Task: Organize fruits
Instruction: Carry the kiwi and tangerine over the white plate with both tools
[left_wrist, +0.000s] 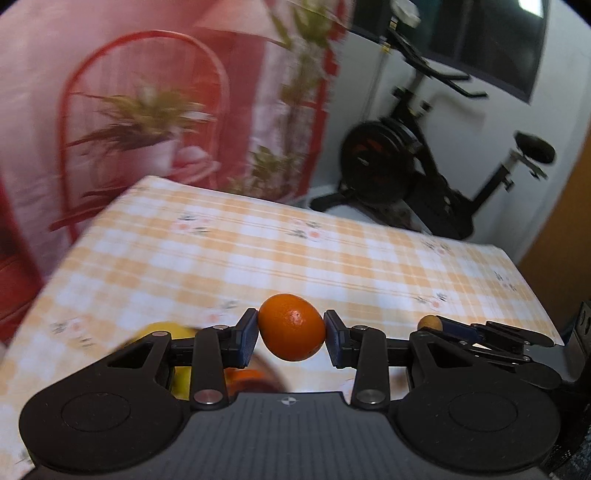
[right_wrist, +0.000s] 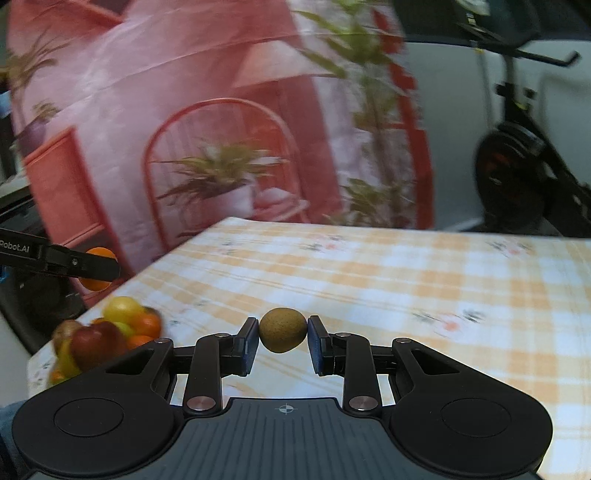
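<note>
The orange (left_wrist: 291, 326) has a glossy, finely dimpled peel. The kiwi (right_wrist: 283, 329) looks matt, brown and speckled. The left gripper (left_wrist: 291, 332) and right gripper (right_wrist: 283, 341) are matt black plastic with small bright metal rivets. The table (left_wrist: 332, 258) wears a smooth, checked cloth, printed with flowers.
</note>
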